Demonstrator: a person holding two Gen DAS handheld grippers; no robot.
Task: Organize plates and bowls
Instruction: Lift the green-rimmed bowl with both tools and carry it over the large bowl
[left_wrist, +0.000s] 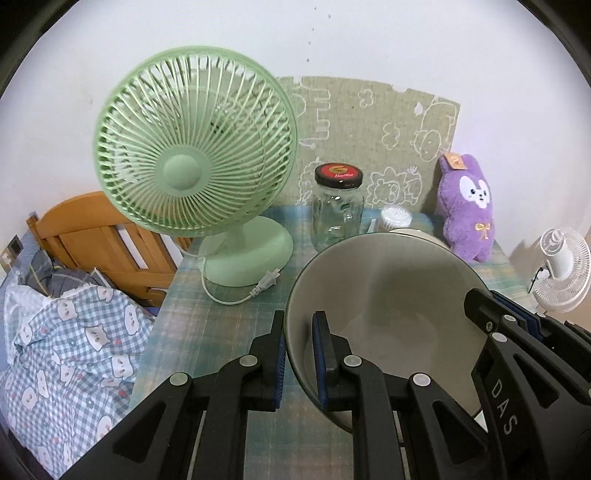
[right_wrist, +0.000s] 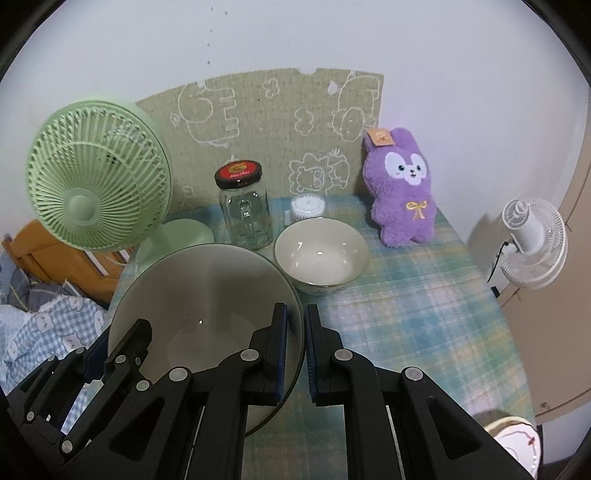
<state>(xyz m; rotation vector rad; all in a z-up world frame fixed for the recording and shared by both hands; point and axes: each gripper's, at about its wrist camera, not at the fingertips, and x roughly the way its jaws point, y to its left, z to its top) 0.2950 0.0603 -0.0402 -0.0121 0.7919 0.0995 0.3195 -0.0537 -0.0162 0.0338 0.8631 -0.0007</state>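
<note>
A large cream bowl (left_wrist: 388, 291) (right_wrist: 207, 295) hangs above the checked tablecloth (right_wrist: 406, 314), held between both grippers. My left gripper (left_wrist: 298, 332) is shut on the bowl's left rim, one finger inside and one outside. My right gripper (right_wrist: 295, 325) is shut on the opposite rim in the same way. Each view also shows the other gripper's black fingers (left_wrist: 480, 306) (right_wrist: 122, 339) at the far rim. A smaller cream bowl (right_wrist: 321, 254) stands on the table behind the large one; in the left wrist view only a sliver of the smaller bowl's rim (left_wrist: 413, 233) shows.
At the back stand a green desk fan (left_wrist: 195, 147), a lidded glass jar (right_wrist: 243, 214), a white brush (right_wrist: 307, 206) and a purple plush rabbit (right_wrist: 402, 188). A bed with checked bedding (left_wrist: 66, 343) lies left. A white fan (right_wrist: 532, 240) stands right, a plate (right_wrist: 517, 439) low at right.
</note>
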